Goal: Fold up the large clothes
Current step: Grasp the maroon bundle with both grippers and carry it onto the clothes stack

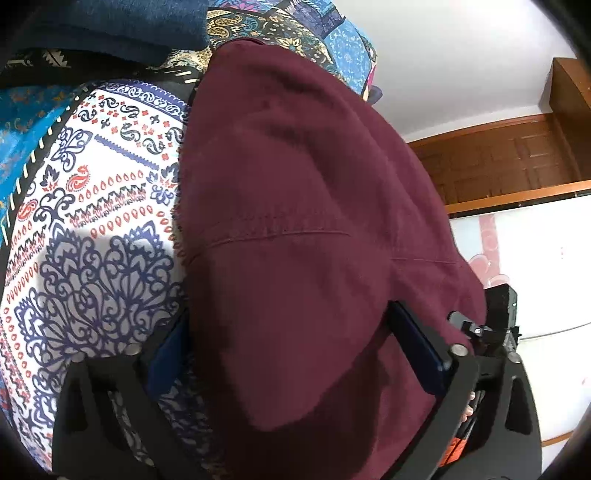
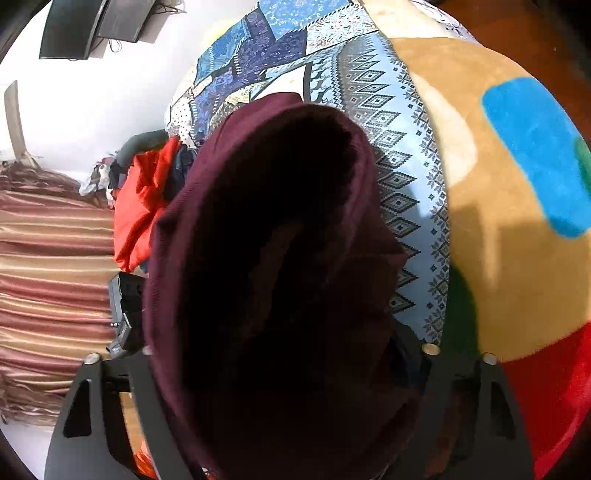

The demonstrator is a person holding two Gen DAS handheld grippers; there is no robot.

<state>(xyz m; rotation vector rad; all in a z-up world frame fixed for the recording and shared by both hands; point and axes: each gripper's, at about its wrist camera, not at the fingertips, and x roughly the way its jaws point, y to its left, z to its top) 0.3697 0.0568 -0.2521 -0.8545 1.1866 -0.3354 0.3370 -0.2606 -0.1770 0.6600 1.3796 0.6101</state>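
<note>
Left wrist: maroon garment (image 1: 314,221) fills jaws, bedspread (image 1: 92,221) alongside

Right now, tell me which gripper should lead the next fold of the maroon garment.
Probably left. The left gripper sees the maroon garment lying along the patterned bedspread, seam visible. The right gripper faces bunched, shadowed cloth that blocks its view.

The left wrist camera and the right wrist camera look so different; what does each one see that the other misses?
Only the left view shows the white bedspread panel with navy and red paisley print, a folded dark blue fabric and the brown wooden cabinet. Only the right view shows the bright red cloth, the striped pink curtain and the tan fleece blanket with coloured patches. Both show the maroon garment draped between the tool's fingers.
</note>
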